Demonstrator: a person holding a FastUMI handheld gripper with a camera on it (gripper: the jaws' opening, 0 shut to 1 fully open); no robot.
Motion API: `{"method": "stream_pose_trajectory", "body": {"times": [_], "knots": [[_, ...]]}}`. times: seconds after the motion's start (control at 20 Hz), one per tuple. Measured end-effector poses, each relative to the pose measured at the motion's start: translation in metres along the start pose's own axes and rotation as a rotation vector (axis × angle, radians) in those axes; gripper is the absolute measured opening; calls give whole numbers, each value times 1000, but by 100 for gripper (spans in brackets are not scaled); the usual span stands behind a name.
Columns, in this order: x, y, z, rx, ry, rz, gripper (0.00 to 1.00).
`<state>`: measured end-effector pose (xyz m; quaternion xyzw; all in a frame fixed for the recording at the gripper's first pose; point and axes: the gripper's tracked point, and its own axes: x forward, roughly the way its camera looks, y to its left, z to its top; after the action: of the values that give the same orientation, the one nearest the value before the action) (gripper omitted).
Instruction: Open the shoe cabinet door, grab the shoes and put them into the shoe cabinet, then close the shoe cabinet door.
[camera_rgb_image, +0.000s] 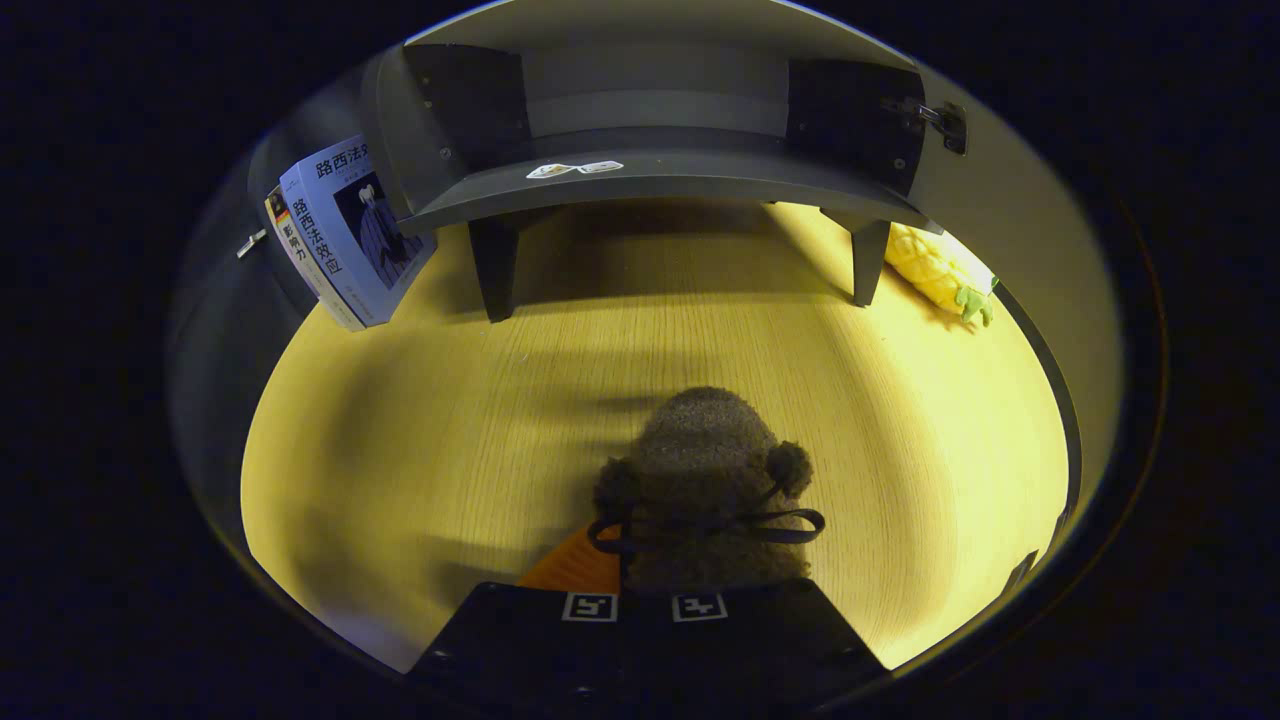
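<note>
Gripper (645, 600): fingers drawn close together, marker tags side by side. A fuzzy brown slipper (700, 480) sits right at the tips, heel end tucked against them. Looks pinched, but the contact point is hidden behind the finger bodies, so I can't confirm both fingers press on it.

Slipper details: plush, two pom-poms, dark cord bow across the top, toe pointing away from the fingers toward the cabinet. An orange sole (575, 565) shows at its left side just ahead of the fingers. Can't tell whether the slipper rests on the tabletop or is lifted off it.

Shoe cabinet (650, 130): dark grey, well beyond the slipper, standing on short legs on the wooden tabletop (400, 430). Doors swung open to both sides, a hinge visible on the right door. Inner shelf is exposed, with two small white stickers (575, 169) at its front edge.

Around it: two books (340, 235) lean against the cabinet's left side. A yellow pineapple plush toy (940, 270) lies on the tabletop by the right front leg. Bare wood between slipper and cabinet.
</note>
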<state>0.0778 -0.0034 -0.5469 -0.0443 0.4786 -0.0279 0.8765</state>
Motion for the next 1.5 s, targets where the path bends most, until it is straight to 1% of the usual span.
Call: {"method": "stream_pose_trajectory", "body": {"times": [0.2, 0.35, 0.45, 0.75, 0.9, 0.95, 1.25, 1.35, 1.5], "knots": [[-23, 1, 7, 5, -25, 0, 5], [-53, -2, 15, 11, -24, -2, 5], [-79, -7, 30, 28, -48, -14, 5], [-170, -13, 101, 37, -193, -31, 5], [-207, -23, 135, 51, -260, -69, 5], [-220, -24, 145, 58, -277, -69, 5], [-281, -32, 213, 96, -415, -92, 5], [-296, -33, 236, 95, -465, -108, 5], [-313, -35, 270, 104, -496, -119, 5]]}}
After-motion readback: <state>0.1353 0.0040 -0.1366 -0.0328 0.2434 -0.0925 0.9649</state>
